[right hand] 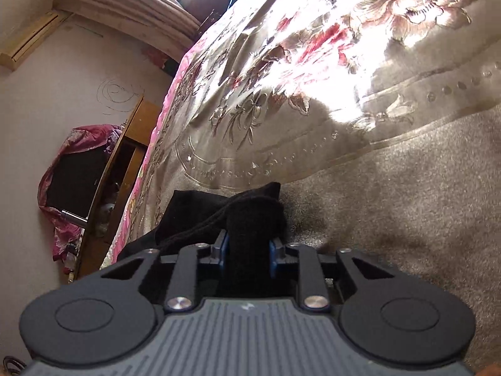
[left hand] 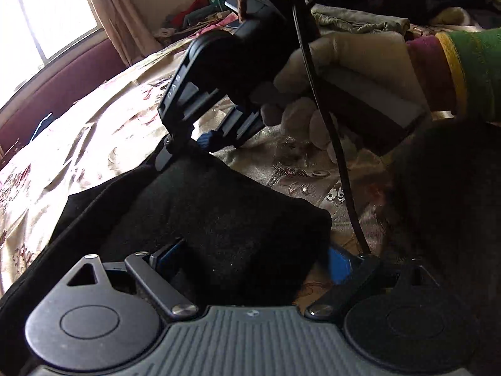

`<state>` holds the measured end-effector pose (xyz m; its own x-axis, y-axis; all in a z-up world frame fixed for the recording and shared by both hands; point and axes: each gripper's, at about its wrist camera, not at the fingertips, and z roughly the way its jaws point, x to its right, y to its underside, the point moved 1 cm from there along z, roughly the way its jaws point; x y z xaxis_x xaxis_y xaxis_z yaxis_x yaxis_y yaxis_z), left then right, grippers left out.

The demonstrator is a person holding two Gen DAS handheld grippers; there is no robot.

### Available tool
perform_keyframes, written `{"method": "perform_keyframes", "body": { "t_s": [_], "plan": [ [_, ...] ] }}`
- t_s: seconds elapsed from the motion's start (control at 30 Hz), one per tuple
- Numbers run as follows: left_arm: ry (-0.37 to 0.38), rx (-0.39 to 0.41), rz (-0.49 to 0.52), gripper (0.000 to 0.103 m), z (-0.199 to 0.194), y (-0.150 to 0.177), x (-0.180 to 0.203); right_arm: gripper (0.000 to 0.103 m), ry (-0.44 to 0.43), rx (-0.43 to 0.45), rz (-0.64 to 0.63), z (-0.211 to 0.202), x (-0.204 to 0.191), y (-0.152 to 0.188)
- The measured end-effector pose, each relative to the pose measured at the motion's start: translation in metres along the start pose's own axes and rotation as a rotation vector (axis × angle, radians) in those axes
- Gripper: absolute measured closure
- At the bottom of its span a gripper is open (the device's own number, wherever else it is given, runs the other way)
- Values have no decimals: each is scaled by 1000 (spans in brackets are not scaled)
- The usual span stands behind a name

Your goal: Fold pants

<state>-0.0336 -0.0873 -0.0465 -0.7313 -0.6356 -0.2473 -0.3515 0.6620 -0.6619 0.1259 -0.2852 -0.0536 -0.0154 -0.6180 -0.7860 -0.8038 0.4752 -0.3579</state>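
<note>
The black pants (left hand: 200,206) lie on a beige floral bedspread (left hand: 94,144). In the left wrist view my left gripper (left hand: 250,260) has its blue-padded fingers wide apart around a thick fold of the pants; the cloth fills the gap. My right gripper (left hand: 188,150), held by a white-gloved hand (left hand: 341,72), pinches the far edge of the pants. In the right wrist view my right gripper (right hand: 249,247) is shut on a fold of the black pants (right hand: 250,216), close above the bedspread (right hand: 313,78).
A dark red headboard (left hand: 69,84) and a window (left hand: 53,9) are at the back left. Piled clothes (left hand: 360,15) lie behind the gloved hand. A black cable (left hand: 332,144) hangs from the right gripper. A wooden cabinet (right hand: 125,156) stands beside the bed.
</note>
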Motion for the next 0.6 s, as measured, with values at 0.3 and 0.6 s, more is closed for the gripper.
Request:
{"method": "perform_keyframes", "body": {
  "t_s": [0.3,0.6],
  "plan": [
    [148,45,-96,18,8,-36,10,89,33,103,129,-54,33,-7],
    [32,70,98,15,4,-38,57,77,13,17,68,-59,35,-17]
  ]
}}
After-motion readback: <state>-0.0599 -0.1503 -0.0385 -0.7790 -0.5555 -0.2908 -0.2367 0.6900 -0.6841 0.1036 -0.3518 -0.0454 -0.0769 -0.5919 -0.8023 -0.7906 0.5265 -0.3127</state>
